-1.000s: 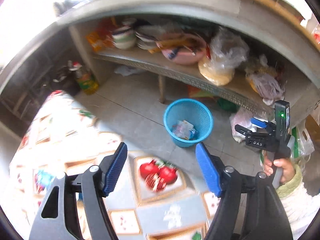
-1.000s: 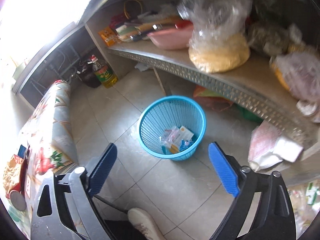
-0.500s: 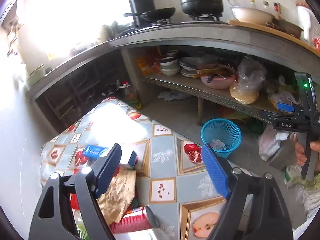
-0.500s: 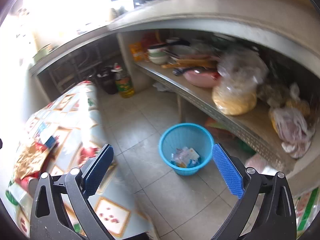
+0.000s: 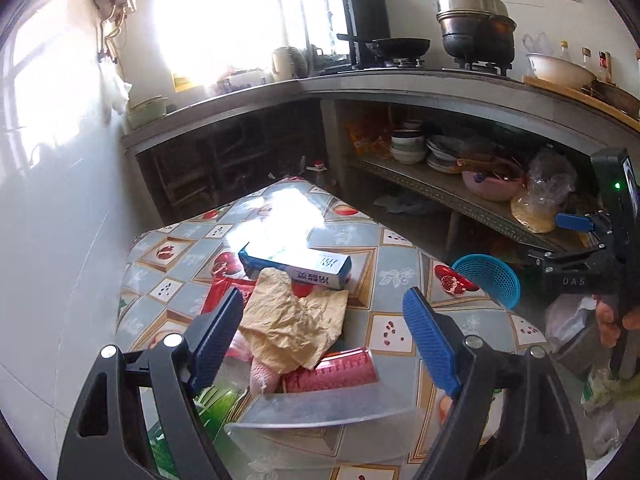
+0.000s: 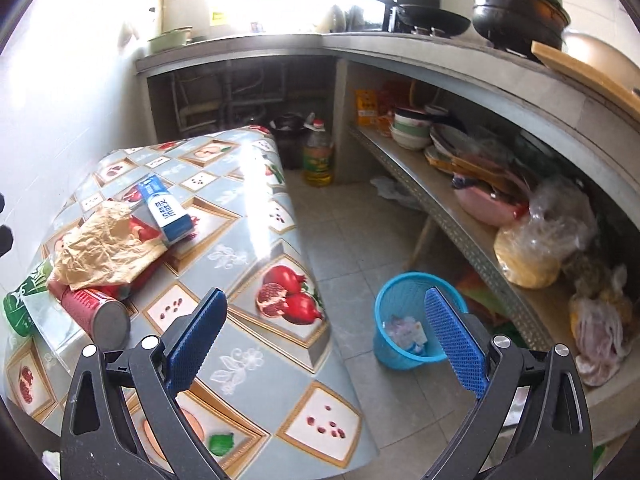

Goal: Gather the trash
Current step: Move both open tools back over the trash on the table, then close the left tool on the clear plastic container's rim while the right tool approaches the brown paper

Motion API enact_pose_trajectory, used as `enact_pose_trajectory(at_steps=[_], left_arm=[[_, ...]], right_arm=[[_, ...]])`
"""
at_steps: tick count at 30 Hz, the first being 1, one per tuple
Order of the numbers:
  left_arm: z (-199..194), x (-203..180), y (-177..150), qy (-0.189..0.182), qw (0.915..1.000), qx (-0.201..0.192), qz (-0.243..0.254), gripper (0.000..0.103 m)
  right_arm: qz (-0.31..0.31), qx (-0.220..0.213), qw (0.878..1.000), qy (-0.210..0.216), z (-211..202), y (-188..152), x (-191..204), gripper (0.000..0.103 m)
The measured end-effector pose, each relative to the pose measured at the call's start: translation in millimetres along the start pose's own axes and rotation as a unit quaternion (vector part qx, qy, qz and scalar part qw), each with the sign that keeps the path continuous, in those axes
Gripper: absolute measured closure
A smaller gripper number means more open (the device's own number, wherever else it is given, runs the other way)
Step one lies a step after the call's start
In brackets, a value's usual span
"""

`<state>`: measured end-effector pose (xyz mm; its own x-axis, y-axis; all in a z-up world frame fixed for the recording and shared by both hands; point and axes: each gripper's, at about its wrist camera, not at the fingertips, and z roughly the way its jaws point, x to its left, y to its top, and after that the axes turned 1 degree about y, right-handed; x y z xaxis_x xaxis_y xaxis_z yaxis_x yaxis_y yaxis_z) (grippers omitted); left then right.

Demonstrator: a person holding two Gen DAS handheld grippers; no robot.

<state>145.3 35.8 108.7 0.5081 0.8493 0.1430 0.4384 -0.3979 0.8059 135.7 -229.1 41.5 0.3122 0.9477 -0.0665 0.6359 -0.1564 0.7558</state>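
Note:
A heap of trash lies on the fruit-patterned table (image 5: 400, 264): a crumpled brown paper (image 5: 292, 322) (image 6: 106, 250), a blue and white carton (image 5: 296, 264) (image 6: 166, 210), a red can (image 5: 332, 370) (image 6: 94, 312), and a green wrapper (image 6: 24, 304). My left gripper (image 5: 324, 340) hangs open just above the brown paper, holding nothing. My right gripper (image 6: 324, 344) is open and empty over the table's right edge. A blue mesh bin (image 6: 412, 320) (image 5: 488, 278) with wrappers inside stands on the floor beside the table.
A clear plastic sheet (image 5: 320, 416) lies at the table's near edge. A concrete counter (image 6: 460, 64) with a shelf of bowls and bags runs along the right. An oil bottle (image 6: 318, 154) stands on the tiled floor. A white wall (image 5: 52, 220) closes the left.
Both grippers swung left and up from the blue bin toward the table. The trash heap has come into the left wrist view, right under its fingers. Both stayed open and empty.

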Motion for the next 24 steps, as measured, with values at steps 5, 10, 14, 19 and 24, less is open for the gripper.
enact_pose_trajectory(at_steps=[5,10,14,19,24], left_arm=[[-18.3,20.6,-30.2,0.004,0.9995,-0.003,-0.032,0.023],[-27.2,31.6,-57.5,0.01,0.9988,-0.007,-0.047,0.023],[-24.0,31.2,-73.3,-0.003,0.9988,-0.001,-0.05,0.023],[-16.6,20.0,-92.6,0.005,0.9996,0.013,-0.025,0.024],[-6.7,11.6,-106.2,0.033,0.9993,0.02,0.002,0.036]], right_arm=[[0.0,-0.019,0.999,0.032,-2.8,-3.6,13.4,0.008],[0.029,-0.017,0.994,0.108,-0.1,-7.8,20.6,0.008],[0.041,-0.01,0.989,0.145,0.1,-10.9,30.9,0.008],[0.036,0.0,0.986,0.165,1.6,-14.9,42.0,0.01],[0.035,0.019,0.982,0.184,8.0,-16.9,46.7,0.02]])
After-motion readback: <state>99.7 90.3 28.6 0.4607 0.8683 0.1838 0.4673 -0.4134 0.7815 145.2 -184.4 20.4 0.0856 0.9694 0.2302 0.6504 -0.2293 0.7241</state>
